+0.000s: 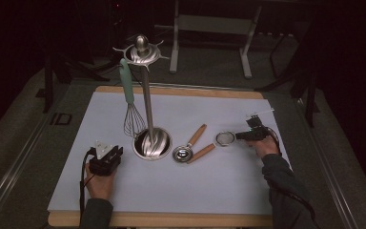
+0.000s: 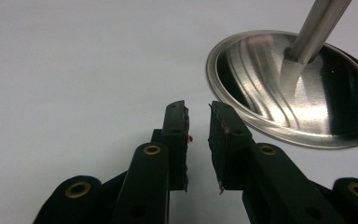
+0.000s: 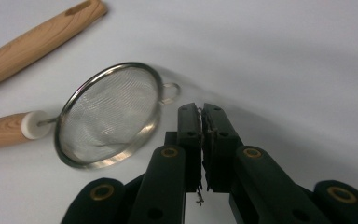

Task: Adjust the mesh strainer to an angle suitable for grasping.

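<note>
Right gripper (image 3: 202, 108) sits low in the middle of its own view with its jaws pressed together and nothing between them. Just up and to the left of its tips lies the small strainer (image 3: 109, 115), flat on the white mat (image 3: 284, 56). The strainer's little wire loop points at the jaws, so it looks like the easy spot to grab. The jaws would need to open first.

In the high view, the strainer (image 1: 225, 138) is right of the middle, and its wooden handle points down to the left. A metal scoop (image 1: 182, 153) with a wooden handle lies just beside it.

Left of the middle stands a tall metal rack (image 1: 146, 95). A whisk (image 1: 132, 114) hangs from a hook at its top. I think the strainer's loop is meant for a hook there too.

Left gripper (image 2: 198, 109) rests in the lower left of the high view, jaws a little apart and holding nothing. It waits near the rack's round base (image 2: 270, 93), maybe to keep it steady.
</note>
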Demonstrator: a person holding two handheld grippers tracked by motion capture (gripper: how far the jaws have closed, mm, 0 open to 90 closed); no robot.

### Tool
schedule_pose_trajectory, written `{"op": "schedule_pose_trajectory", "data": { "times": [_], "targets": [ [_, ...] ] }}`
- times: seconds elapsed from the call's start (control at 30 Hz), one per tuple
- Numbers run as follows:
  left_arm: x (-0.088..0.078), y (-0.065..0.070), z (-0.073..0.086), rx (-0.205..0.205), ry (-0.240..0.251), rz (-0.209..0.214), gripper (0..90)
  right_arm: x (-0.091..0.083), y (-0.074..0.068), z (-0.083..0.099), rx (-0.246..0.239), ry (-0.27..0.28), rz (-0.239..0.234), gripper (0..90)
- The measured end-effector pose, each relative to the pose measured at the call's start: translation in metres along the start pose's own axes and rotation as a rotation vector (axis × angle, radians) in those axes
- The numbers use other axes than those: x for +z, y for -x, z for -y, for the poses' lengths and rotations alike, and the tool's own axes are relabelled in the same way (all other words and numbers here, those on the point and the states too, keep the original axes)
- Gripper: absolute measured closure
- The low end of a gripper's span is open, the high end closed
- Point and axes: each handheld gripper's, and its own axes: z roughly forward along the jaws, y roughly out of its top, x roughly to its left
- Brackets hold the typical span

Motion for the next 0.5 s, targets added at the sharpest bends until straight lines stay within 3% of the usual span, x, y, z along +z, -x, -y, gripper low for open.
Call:
{"op": "schedule_pose_trajectory", "data": {
  "times": [0.27, 0.4, 0.5],
  "targets": [
    [0.0, 0.0, 0.0, 0.003, -0.001, -0.002, 76.6, 0.0, -0.01, 0.01, -0.03, -0.019, -0.026, 86.8],
    [0.0, 0.0, 0.0, 0.002, -0.001, -0.002, 76.6, -0.006, -0.019, 0.013, -0.103, -0.034, 0.011, 84.6],
    [0.0, 0.0, 0.0, 0.0, 0.0, -0.002, 76.6, -0.016, -0.023, 0.016, -0.14, -0.008, 0.026, 82.3]
  ]
}}
